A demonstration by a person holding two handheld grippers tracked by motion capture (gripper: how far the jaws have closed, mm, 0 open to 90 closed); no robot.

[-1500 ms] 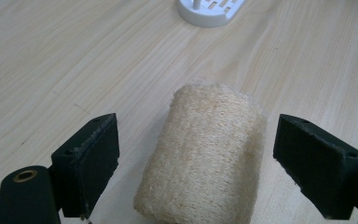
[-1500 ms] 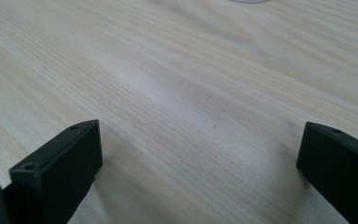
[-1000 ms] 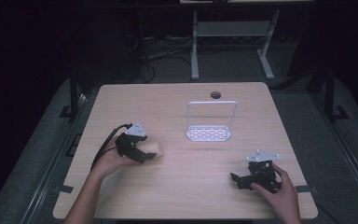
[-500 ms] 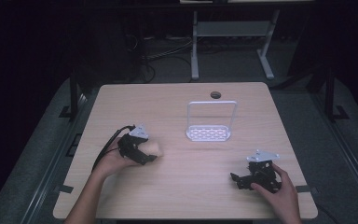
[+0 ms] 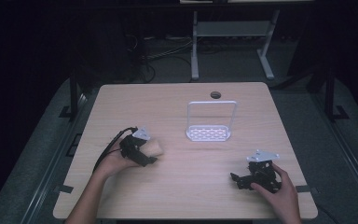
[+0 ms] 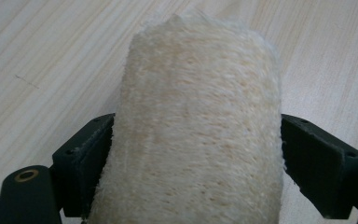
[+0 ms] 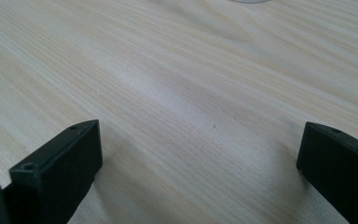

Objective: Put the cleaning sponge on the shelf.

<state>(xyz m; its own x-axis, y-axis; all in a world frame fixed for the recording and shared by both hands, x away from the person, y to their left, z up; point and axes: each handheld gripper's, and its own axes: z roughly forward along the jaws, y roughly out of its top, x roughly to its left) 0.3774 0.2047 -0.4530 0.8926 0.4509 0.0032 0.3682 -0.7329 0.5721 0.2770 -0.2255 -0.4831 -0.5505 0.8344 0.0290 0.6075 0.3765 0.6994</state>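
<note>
left gripper [image 5: 145,150]: jaws grip loofah sponge [image 6: 198,126], near table [image 5: 182,196] left edge | right gripper [image 5: 242,179]: jaws open, empty, near right front corner

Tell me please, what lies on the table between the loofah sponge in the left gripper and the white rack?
Nothing. In the high view, only bare table separates the loofah sponge, gripped by the left gripper, from the white rack.

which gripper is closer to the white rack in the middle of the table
Left, but only narrowly. The left gripper, shut on the loofah sponge, sits beside the white rack, off toward the person's left. The right gripper is open, nearer the person's edge.
</note>
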